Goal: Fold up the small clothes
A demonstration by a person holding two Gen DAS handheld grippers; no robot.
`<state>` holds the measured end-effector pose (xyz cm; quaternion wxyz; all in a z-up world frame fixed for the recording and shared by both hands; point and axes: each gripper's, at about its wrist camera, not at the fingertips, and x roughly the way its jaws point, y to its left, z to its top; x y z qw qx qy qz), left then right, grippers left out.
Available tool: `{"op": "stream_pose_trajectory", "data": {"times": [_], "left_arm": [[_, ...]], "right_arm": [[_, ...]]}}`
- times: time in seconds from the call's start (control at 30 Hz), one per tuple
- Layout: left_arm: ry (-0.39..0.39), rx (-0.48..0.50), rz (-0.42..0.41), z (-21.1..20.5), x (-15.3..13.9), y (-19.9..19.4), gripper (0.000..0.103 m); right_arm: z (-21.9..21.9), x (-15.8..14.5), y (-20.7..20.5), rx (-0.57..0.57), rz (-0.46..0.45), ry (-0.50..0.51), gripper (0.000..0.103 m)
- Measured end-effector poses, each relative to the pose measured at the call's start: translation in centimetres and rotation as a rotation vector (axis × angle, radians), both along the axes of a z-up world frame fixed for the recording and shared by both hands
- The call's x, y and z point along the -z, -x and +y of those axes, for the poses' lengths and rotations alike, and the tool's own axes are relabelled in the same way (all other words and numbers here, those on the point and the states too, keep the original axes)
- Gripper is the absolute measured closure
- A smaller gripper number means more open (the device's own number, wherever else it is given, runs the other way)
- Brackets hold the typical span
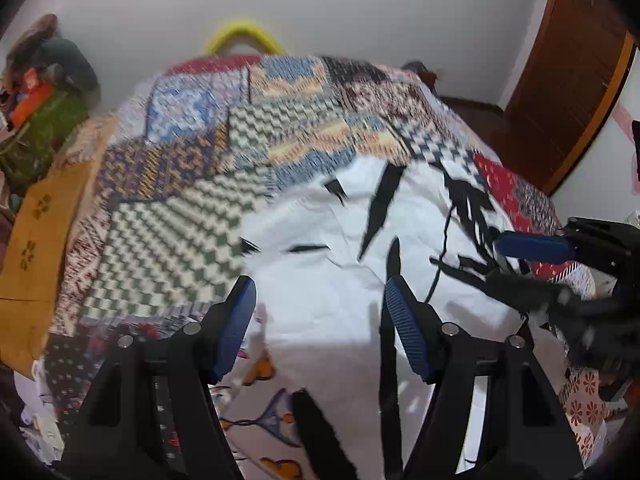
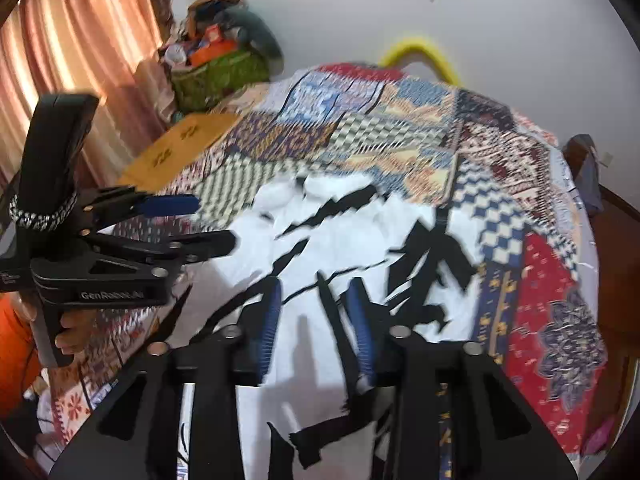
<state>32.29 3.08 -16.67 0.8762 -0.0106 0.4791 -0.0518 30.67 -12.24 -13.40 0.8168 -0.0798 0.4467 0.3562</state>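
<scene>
A white garment with black streak print [image 1: 332, 264] lies spread on the patchwork bedspread [image 1: 192, 184]; it also shows in the right wrist view [image 2: 344, 240]. My left gripper [image 1: 320, 300] is open and empty, hovering above the garment's near part. My right gripper [image 2: 314, 300] is open and empty above the garment's middle. Each gripper shows in the other's view: the right one at the right edge [image 1: 520, 256], the left one at the left edge [image 2: 208, 220]. A second cloth with orange flowers [image 1: 264, 368] lies under the white garment's near edge.
A yellow mat [image 1: 36, 232] lies along the bed's left side. A green basket of items [image 2: 216, 68] stands by the curtain [image 2: 80, 60]. A yellow hoop [image 1: 244, 32] stands behind the bed. A wooden door [image 1: 572, 68] is at the right.
</scene>
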Motion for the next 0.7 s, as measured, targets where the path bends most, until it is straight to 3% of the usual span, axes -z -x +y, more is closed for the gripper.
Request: {"op": "stream_pose_trajectory", "data": {"times": [0.13, 0.2, 0.5, 0.7], "left_arm": [[-0.023, 0.014, 0.122, -0.9, 4.3, -1.3, 0.036], [-0.05, 0.03, 0.144, -1.2, 6.0, -1.2, 0.035], [-0.098, 0.07, 0.12, -0.8, 5.0, 2.7, 0.035], [-0.067, 0.056, 0.116, -0.2, 4.4, 6.3, 0.034]], "right_arm": [[1.2, 4.1, -0.7, -0.023, 0.09, 0.08, 0.065], [1.3, 5.8, -0.7, -0.038, 0.115, 0.119, 0.065], [-0.7, 5.9, 1.4, -0.031, 0.085, 0.125, 0.065], [-2.5, 5.8, 4.2, -0.003, 0.063, 0.144, 0.064]]}}
